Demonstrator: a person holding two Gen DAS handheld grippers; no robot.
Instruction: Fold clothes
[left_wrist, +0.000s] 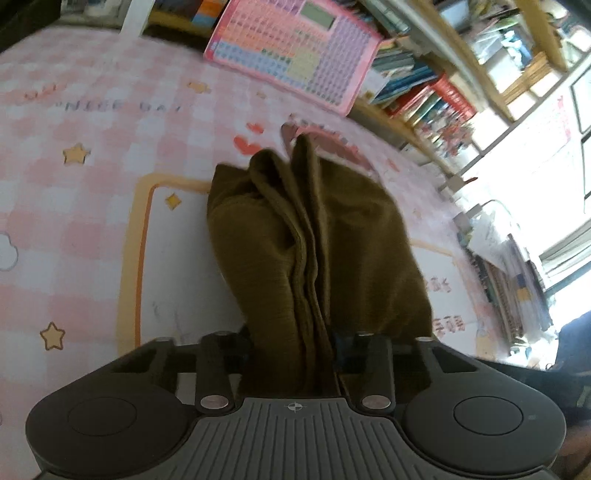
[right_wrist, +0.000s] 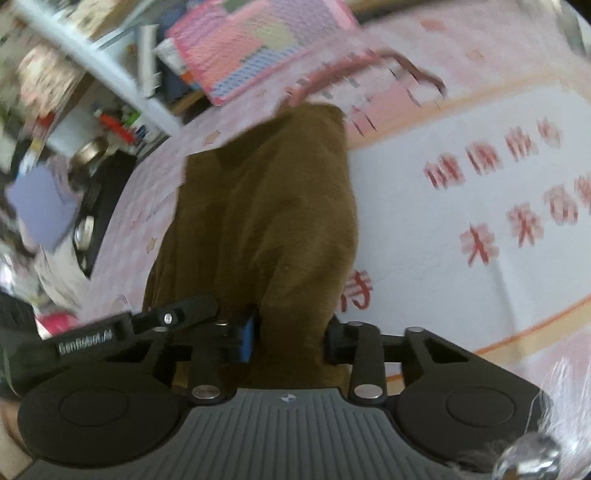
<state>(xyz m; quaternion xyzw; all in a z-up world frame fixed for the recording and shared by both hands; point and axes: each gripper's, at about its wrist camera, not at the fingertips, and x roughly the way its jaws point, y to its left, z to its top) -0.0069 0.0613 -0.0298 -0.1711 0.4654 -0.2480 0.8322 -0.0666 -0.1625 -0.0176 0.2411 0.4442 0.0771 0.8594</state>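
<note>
We have both the left gripper and right gripper clamped on the olive-brown garment above the pink play mat; uneven pulling could make the bunched layers slip free.

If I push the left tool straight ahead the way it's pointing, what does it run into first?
The olive-brown garment already clamped in the left tool: it fills the line ahead. Beyond it comes the pink checked mat, probably before the pink chart board, though depth is unclear.

I see a pink-and-white checked mat with yellow stars, red hearts and red lettering. A pink chart board leans against a bookshelf packed with books. More stacked books sit near the bright window.
</note>
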